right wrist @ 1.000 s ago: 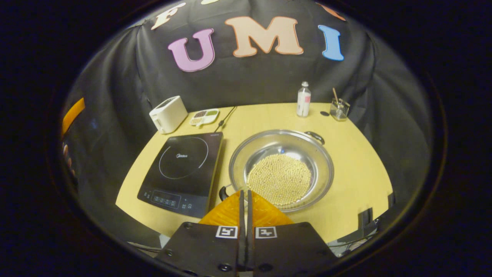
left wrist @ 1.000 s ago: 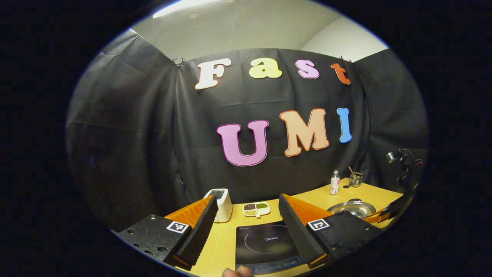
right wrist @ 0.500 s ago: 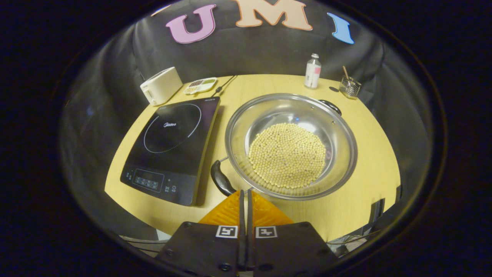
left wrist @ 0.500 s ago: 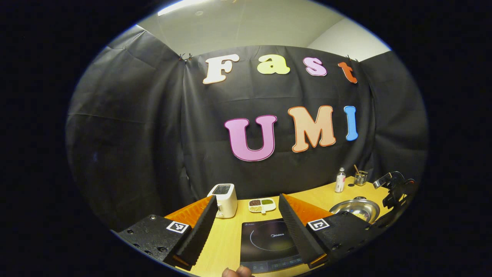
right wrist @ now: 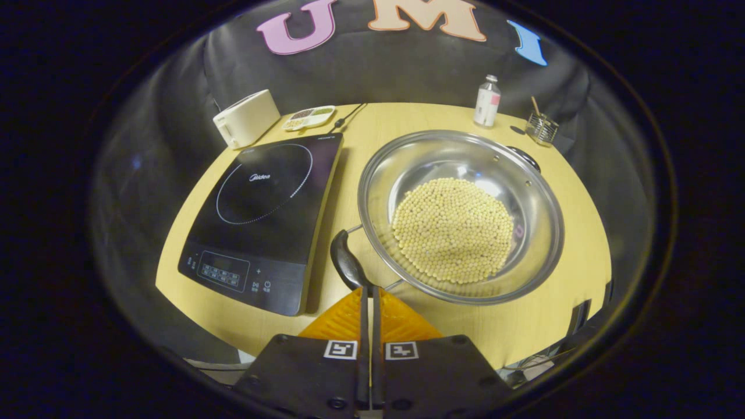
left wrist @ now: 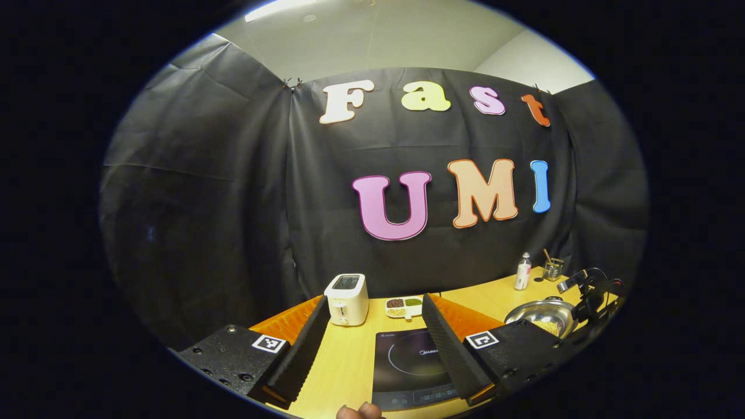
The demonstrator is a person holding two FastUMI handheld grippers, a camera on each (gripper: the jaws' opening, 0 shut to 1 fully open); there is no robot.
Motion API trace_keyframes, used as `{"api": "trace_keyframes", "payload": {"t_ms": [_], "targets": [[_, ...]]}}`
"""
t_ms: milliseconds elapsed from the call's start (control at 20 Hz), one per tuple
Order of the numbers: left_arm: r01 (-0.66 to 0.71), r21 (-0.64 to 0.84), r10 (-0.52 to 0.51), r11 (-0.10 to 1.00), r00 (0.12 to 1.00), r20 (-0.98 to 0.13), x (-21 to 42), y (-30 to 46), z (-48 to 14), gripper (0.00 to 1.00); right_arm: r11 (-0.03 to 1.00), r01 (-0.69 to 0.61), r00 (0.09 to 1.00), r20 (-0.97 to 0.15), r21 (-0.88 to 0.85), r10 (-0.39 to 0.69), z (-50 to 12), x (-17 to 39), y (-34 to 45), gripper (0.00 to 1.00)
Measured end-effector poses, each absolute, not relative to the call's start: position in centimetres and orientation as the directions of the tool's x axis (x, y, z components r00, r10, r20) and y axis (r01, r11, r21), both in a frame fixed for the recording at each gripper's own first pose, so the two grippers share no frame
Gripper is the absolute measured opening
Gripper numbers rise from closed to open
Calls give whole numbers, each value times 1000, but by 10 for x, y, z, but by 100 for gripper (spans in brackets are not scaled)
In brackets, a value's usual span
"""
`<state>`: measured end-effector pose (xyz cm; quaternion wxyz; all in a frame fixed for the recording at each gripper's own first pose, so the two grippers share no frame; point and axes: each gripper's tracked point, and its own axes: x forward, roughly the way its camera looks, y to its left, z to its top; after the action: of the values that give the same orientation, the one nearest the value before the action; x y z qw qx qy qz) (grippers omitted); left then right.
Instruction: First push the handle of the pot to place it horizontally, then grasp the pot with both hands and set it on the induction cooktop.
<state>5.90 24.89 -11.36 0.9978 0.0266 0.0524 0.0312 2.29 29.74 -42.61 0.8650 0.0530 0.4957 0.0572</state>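
while the right gripper hangs with its fingers pressed together, tips right at the pot's near black handle, the pot full of pale beans sits on the wooden table just beside the cooktop. left gripper is spread wide above the cooktop, holding nothing.

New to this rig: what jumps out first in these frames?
In the right gripper view, the steel pot full of pale beans stands out, on the table right of the black induction cooktop. The right gripper, fingers together, sits at the pot's near black handle. The left gripper is open above the cooktop, with the white toaster behind.
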Motion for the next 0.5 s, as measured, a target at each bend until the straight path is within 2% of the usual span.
{"api": "trace_keyframes", "payload": {"t_ms": [500], "targets": [[-95, 65, 103, 993, 987, -123, 48, 265, -120, 96, 981, 13, 528, -834, 196, 160, -419, 57, 328, 4]]}}
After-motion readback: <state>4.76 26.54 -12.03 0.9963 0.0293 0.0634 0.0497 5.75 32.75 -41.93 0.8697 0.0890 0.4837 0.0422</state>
